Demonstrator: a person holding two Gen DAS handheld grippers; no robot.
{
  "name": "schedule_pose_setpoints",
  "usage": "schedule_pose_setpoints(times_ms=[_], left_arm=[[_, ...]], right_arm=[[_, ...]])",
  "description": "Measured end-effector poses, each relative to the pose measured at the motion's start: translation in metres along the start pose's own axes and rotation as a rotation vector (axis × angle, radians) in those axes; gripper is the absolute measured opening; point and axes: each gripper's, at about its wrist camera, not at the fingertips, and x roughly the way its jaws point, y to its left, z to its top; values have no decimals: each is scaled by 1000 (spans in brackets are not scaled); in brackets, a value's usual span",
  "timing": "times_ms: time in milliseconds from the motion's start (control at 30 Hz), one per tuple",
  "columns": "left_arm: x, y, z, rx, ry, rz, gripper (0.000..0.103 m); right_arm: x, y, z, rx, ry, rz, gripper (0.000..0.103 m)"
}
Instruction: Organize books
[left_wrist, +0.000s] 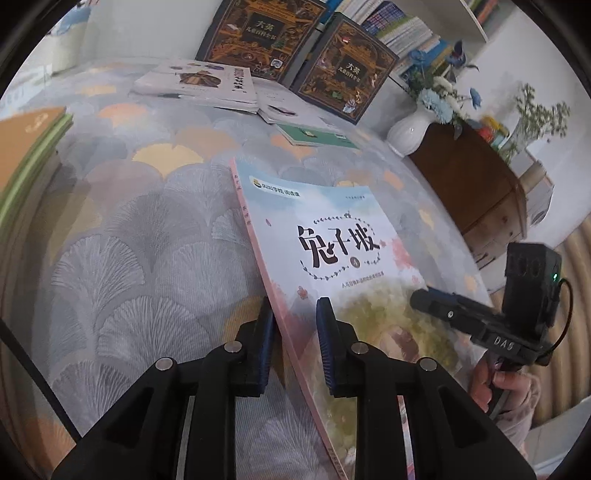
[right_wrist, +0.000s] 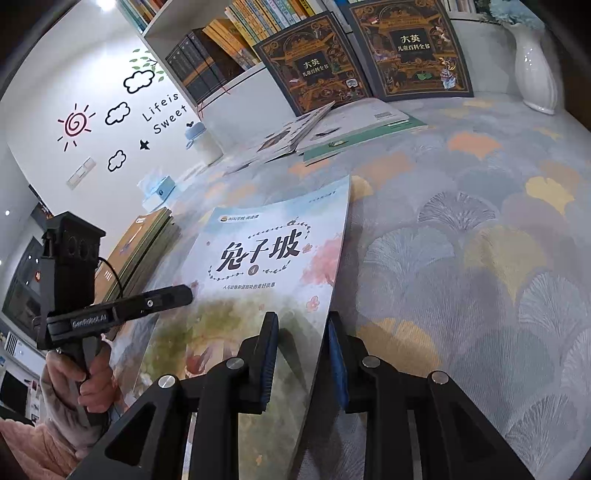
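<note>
Showing matte black plastic frames on both handheld grippers, left gripper (left_wrist: 295, 343) and right gripper (right_wrist: 303, 362), each carrying ribbed blue pads (left_wrist: 327, 343) and round silver screws (left_wrist: 232, 346) at the linkage joints. Bearing white lettering: "DAS" on the right one's body, "GenRobot.AI" on the left one's. Topping each with a black boxy module, a thin black cable (left_wrist: 567, 295) looping from it, a green light glowing. Wearing fuzzy pink sleeves (right_wrist: 55, 417).
</note>
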Motion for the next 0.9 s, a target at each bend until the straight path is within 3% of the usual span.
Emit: schedule_pose_setpoints(times_ms=[367,533,733,900], left_arm=[[-17,-16,-17,70,0,-11,21],[-29,-15,-21,51,4,-30,21],[-68,-19,-29,106,-39,48,21],[-98,-12,-35,87,-64,61,22]], right_arm=[[-12,12,-15,46,-51,-56,26],[-29,34,-22,50,-94,-12,26],[-47,82,-36,-69,-96,26,26],[-55,118,-43,-132,-68,100,26]])
